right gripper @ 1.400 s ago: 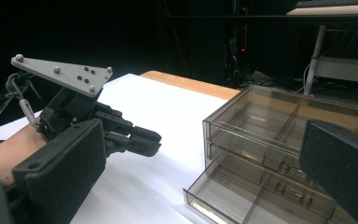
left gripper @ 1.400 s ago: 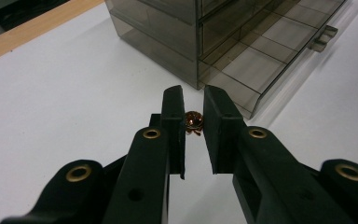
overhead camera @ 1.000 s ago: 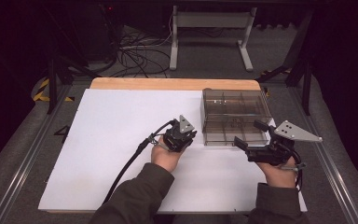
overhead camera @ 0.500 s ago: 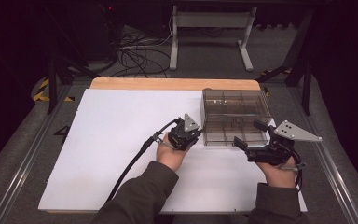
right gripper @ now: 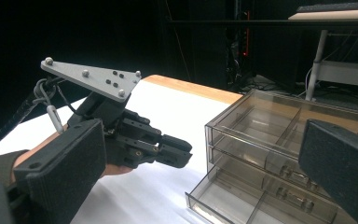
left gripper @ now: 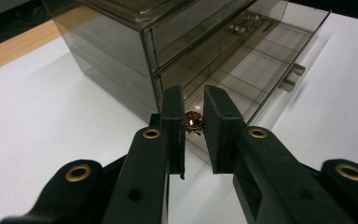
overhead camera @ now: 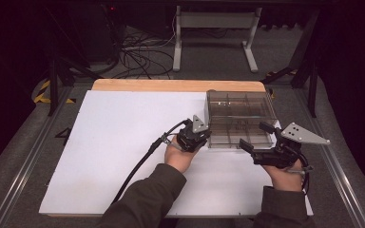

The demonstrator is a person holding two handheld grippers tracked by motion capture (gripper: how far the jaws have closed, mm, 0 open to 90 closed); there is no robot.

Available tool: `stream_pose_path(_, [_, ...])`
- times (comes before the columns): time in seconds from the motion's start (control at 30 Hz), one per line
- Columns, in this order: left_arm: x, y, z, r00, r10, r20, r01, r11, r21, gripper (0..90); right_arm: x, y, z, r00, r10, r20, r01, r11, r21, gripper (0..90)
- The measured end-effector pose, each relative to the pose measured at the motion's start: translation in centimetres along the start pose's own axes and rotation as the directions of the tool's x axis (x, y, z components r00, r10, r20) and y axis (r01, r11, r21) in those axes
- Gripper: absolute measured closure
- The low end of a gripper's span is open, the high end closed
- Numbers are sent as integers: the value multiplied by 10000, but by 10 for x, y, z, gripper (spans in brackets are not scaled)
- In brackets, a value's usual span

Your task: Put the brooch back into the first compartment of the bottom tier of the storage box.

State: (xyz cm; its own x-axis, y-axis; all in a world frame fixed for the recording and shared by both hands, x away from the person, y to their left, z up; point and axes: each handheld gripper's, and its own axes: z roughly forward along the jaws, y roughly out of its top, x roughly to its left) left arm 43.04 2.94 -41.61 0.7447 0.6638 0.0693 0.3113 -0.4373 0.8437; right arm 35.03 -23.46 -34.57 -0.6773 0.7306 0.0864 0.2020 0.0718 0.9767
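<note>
Your left gripper [left gripper: 194, 135] pinching a small copper-coloured bead [left gripper: 193, 122] (shiny, partly hidden) just at the organizer's [overhead camera: 240, 118] pulled-out lower drawer [right gripper: 261, 200], your right gripper [overhead camera: 259, 137] beside that drawer, jaws spread wide, holding nothing, white table [overhead camera: 123, 128] beneath.

Your high view looks down and forward, gripper views ride close, all sharing the drawer box [overhead camera: 240, 118].
</note>
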Motion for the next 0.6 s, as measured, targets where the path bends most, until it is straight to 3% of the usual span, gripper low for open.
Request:
stream_pose_path(0.23, [0, 1, 4, 9998, -103, 176, 107, 9996, -250, 793, 0, 0, -1, 10000, 39, -16, -39, 10000, -16, 15])
stream_pose_path(0.33, [-1, 1, 7, 9989, -190, 431, 208, 9990, -398, 792, -1, 0, -1, 10000, 44, -19, -44, 10000, -13, 15])
stream_pose_path(0.6, [-1, 0, 16, 9974, -424, 591, 446, 9983, -373, 792, -1, 0, 0, 10000, 39, -34, -39, 10000, 4, 15])
